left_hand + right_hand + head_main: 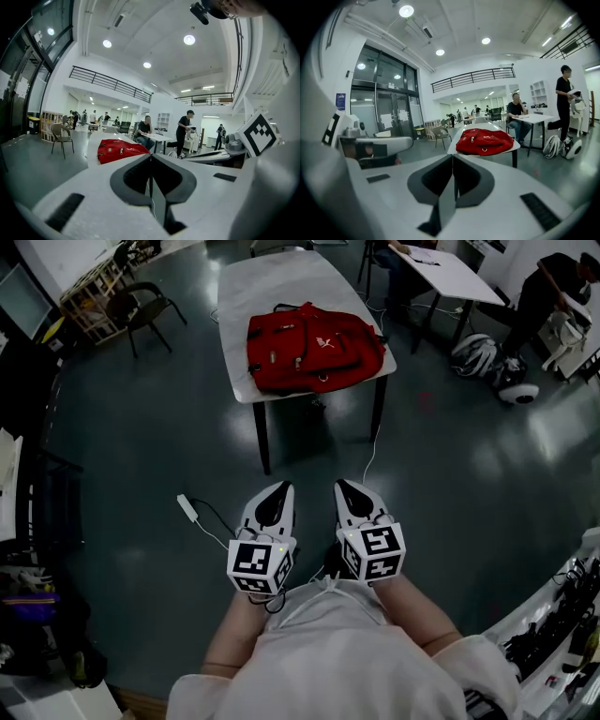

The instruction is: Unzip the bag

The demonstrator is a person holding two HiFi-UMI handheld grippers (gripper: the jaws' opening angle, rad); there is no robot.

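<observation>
A red backpack [313, 348] lies flat on a white table [246, 296] some way ahead of me, its zips closed as far as I can see. It also shows small in the left gripper view [121, 149] and in the right gripper view [483, 140]. My left gripper [280, 487] and right gripper [344, 485] are held side by side close to my body, well short of the table. Both are shut with nothing between their jaws. In each gripper view the jaw tips meet: left gripper [150, 154], right gripper [453, 155].
A dark chair [141, 306] stands left of the table. A white adapter and cable [190, 508] lie on the grey floor at my left. A second table [450, 273] with people, a helmet [475, 353] and a small vehicle are at the right.
</observation>
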